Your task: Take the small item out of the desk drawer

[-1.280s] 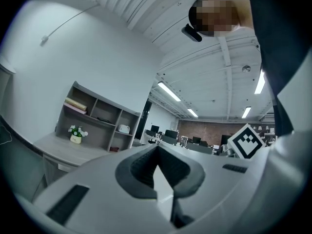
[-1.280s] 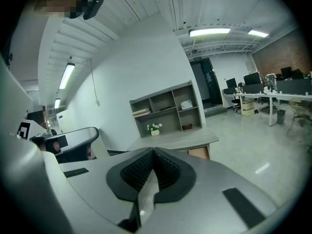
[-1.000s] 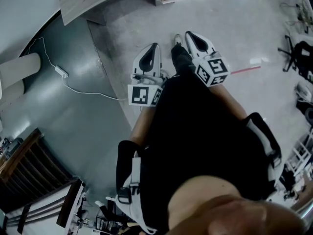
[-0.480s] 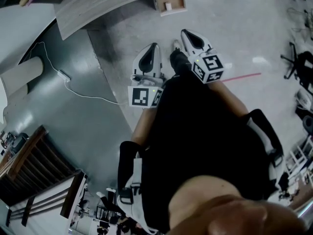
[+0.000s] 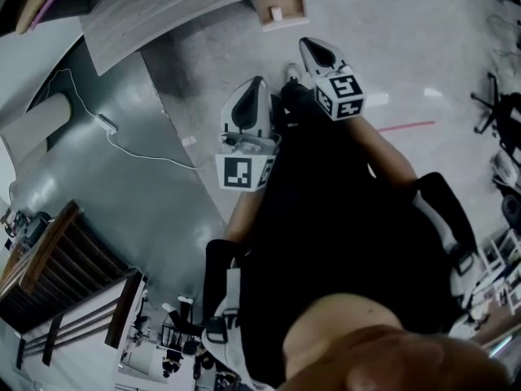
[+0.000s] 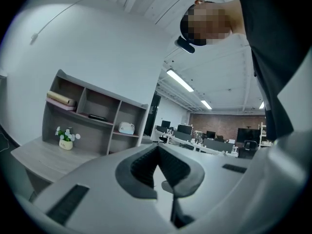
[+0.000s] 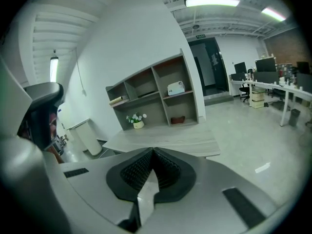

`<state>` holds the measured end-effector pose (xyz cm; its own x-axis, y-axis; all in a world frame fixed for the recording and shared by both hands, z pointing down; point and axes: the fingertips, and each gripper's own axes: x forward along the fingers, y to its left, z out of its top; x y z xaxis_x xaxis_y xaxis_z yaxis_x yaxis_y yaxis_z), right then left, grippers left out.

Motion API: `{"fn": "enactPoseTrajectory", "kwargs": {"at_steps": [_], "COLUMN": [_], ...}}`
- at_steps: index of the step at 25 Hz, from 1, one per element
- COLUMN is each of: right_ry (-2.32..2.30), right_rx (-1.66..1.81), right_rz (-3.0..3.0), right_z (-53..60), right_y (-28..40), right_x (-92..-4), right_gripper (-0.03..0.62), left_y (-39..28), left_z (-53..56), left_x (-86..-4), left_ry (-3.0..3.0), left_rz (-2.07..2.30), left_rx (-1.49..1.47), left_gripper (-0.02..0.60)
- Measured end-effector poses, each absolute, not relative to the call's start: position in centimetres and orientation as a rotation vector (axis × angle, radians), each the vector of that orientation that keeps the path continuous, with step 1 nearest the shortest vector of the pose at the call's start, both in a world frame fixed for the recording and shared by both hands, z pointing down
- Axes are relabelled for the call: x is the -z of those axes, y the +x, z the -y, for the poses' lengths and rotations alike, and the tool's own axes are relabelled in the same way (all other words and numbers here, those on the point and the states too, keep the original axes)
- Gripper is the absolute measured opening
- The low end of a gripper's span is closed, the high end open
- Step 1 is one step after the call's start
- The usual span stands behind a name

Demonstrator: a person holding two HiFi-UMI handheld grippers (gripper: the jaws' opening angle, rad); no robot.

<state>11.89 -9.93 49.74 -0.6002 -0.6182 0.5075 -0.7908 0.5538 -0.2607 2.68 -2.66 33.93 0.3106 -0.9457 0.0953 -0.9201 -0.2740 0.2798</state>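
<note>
1. Ceiling strip lights (image 7: 212, 2) give bright, even light, and pale glare streaks lie on the floor (image 5: 407, 39).
2. Both gripper views bend strongly toward dark, round edges.
3. The right hand-held gripper (image 7: 152, 151) looks soft near the lens.

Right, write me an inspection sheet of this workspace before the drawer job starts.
Surface: grey wood-grain desk; it carries a shelf unit and a potted plant.
Job's things: drawer stands pulled out at the desk's edge, with the small white item lying inside it.
Clutter: a few things on the shelf unit, too small to name.
Grippers: left tool and right tool are both shut and empty, short of the drawer.
Cables: white cable with an adapter lies on the floor, left of the person.
Surroundings: office chair, red floor line, rows of office desks beyond.
</note>
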Motion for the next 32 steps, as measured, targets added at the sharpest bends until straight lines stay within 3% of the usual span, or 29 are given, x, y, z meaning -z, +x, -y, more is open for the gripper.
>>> {"fn": "enactPoseTrajectory", "kwargs": {"at_steps": [22,32], "right_ry": [1.115,1.067], "right_rx": [-0.797,-0.867], "right_rz": [2.085,1.856], "right_z": [18.2,20.1], "right_y": [7.8,7.0], "right_x": [-66.9,-78.7], "right_gripper": [0.002,0.114], "left_y": [-2.2,-4.6], "left_z": [11.5,14.2], "left_x": [-37.1,-39.8], "left_ry": [2.306,2.259], "left_rz": [1.595,1.583], "left_rx": [0.133,0.111], "left_gripper": [-0.002,-0.002]}}
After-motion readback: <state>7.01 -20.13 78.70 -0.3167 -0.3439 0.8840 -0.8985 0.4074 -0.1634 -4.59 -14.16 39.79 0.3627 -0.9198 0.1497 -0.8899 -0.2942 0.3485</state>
